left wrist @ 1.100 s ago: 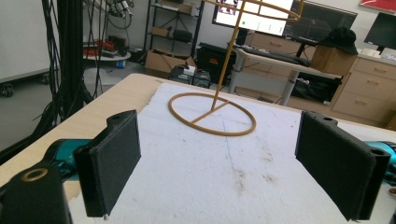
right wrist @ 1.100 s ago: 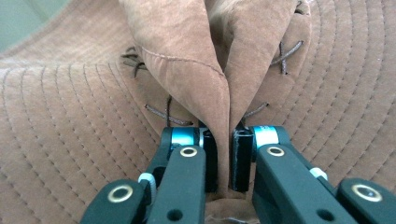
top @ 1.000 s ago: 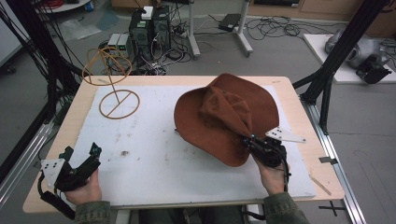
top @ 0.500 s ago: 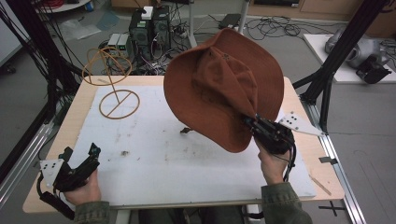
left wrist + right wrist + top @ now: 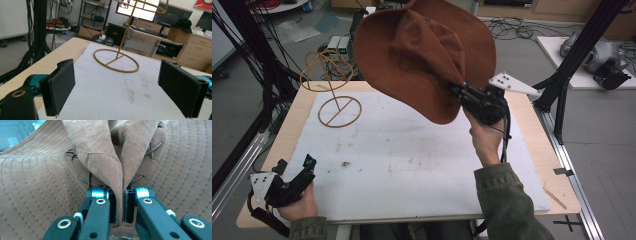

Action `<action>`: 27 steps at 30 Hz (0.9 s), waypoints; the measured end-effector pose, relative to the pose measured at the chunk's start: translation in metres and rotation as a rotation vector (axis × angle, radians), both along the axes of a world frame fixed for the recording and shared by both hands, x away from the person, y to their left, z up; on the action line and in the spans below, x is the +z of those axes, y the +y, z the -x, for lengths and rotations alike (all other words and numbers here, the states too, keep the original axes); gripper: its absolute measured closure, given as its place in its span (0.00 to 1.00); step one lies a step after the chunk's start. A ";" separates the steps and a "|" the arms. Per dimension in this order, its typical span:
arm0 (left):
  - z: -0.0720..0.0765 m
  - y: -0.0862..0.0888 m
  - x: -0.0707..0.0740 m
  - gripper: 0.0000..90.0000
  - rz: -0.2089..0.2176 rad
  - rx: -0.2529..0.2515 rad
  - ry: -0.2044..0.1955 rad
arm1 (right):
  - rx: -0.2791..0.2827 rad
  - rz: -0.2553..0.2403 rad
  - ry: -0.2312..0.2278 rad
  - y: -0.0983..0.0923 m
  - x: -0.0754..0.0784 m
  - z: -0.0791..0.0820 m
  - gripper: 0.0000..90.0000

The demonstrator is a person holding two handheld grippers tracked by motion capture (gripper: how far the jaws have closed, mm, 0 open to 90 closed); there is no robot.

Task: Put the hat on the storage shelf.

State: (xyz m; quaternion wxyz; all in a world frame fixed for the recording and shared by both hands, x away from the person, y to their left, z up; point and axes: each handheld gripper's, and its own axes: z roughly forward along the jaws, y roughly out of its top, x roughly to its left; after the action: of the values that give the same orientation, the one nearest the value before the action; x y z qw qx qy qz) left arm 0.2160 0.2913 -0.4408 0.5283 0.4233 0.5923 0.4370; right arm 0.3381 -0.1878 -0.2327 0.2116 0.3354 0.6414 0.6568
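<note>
High over the table, our right gripper [image 5: 460, 91], clamped on the hat [image 5: 422, 55], has lifted it, probably toward the stand [image 5: 332, 80] at ten o'clock; left gripper [image 5: 307, 167] gapes empty.

Black two-jaw grippers [image 5: 292, 182] carry grey three-cornered plates and trailing black cables. Olive-green sleeves [image 5: 507, 202] cover both forearms.

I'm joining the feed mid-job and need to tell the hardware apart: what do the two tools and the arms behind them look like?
Both tools are black, each with a grey three-cornered plate and a black trailing cable. The left tool has flat, rectangular black pads on teal-tipped links. The right tool has silver rivets and teal bands by its jaws. The sleeve is olive green.
</note>
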 end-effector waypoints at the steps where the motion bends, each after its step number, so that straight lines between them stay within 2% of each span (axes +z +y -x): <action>1: 0.000 0.000 0.000 0.16 0.002 -0.003 -0.004 | 0.003 0.001 0.000 0.006 0.005 -0.004 0.97; 9: -0.003 -0.003 -0.001 0.16 -0.001 -0.020 0.001 | 0.054 0.046 0.021 0.061 0.034 -0.043 0.97; 14: -0.005 -0.002 -0.002 0.16 -0.001 -0.024 0.000 | 0.100 0.031 0.049 0.097 0.043 -0.069 0.97; 19: -0.005 0.000 -0.003 0.16 0.006 -0.025 0.002 | 0.139 0.013 0.050 0.138 0.049 -0.089 0.97; 22: -0.004 0.000 -0.003 0.16 0.012 -0.023 0.002 | 0.151 0.021 0.036 0.163 0.051 -0.100 0.97; 27: -0.004 0.003 -0.003 0.16 0.026 -0.022 -0.004 | 0.159 0.024 0.036 0.200 0.043 -0.117 0.97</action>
State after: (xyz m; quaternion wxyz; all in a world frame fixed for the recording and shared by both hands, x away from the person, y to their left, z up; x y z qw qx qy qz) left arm 0.2197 0.2947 -0.4443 0.5397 0.4222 0.5921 0.4242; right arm 0.4551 0.0125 -0.1897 0.1509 0.2927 0.6775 0.6577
